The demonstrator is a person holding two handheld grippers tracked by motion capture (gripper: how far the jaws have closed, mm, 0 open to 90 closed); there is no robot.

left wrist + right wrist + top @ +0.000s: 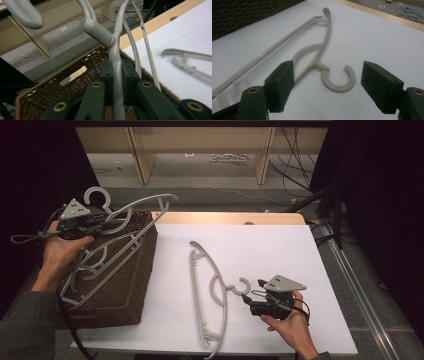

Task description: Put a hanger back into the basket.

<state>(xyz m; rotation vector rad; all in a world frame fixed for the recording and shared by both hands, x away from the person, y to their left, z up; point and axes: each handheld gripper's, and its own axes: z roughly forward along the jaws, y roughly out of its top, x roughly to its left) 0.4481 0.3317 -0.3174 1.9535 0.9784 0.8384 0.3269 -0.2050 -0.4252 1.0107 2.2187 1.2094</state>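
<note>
Hangers are going into the wicker basket (125, 285). Nearest us, our right gripper (260, 292) is hovering, fingers (279, 85) apart, around the hook of the hanger on the white tabletop (210, 292). Farther left, our left gripper (102, 224) is clamping another hanger (115, 245) over the basket. Next, we judge, it should release there.

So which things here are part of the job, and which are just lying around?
Part of the job:
- grey hanger pinched in the left claw, over the basket
- brown wicker basket
- second hanger flat on the white table
- right claw, open around that hanger's hook

Just lying about:
- cables on the floor
- wooden frame behind the table
</note>
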